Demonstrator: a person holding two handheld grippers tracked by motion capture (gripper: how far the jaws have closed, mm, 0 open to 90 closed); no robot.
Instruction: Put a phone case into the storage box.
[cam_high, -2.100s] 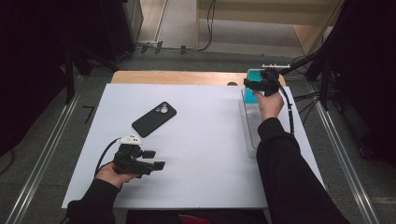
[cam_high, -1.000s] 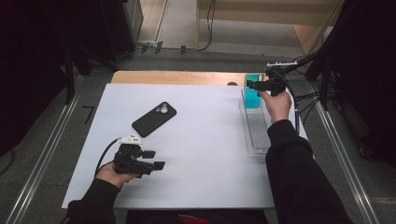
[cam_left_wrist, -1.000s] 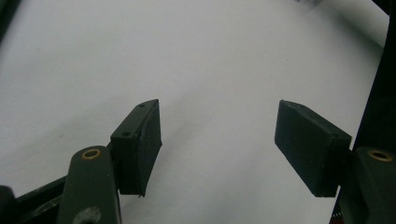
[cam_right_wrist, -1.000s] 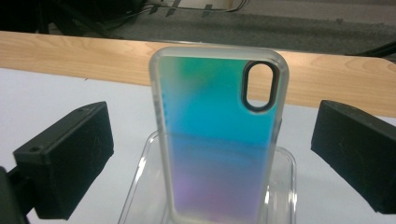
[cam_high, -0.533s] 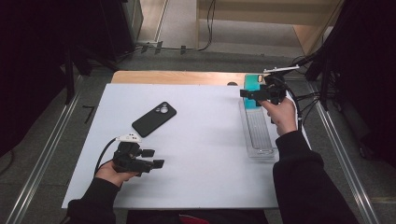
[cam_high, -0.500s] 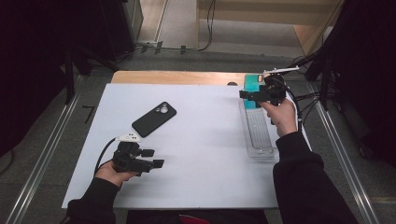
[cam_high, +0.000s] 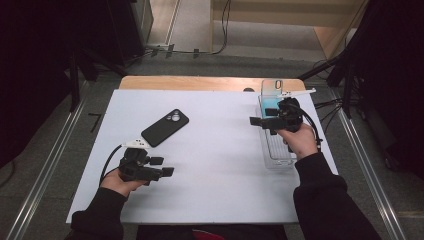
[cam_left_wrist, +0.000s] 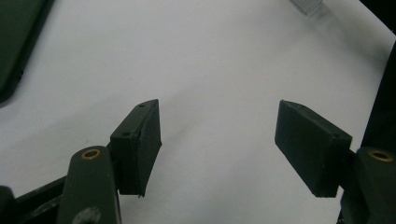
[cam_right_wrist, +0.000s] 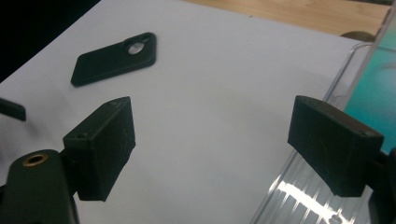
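A black phone (cam_high: 165, 127) lies camera-side up on the white table (cam_high: 210, 165), left of centre; it also lies far off in the right gripper view (cam_right_wrist: 116, 58). My left gripper (cam_high: 164, 167) rests low near the front left, jaws open over bare table (cam_left_wrist: 219, 149). My right gripper (cam_high: 255, 121) hovers at the left wall of a clear slotted rack (cam_high: 276, 150), pointing left. Its jaws (cam_right_wrist: 224, 149) have just been closing a little, stand open, and hold nothing. A teal item (cam_high: 271, 105) sits in the rack's far end.
A pale flat piece (cam_high: 274, 86) stands upright at the rack's far end. The wooden table edge (cam_high: 200, 82) runs along the back. Cables trail from both grippers. The rack wall (cam_right_wrist: 299, 186) lies close under the right jaw. Dark floor and metal rails surround the table.
My right hand has pulled back from the rack's far end toward the person and slightly left, turning its jaws to the left. The left hand has stayed still.
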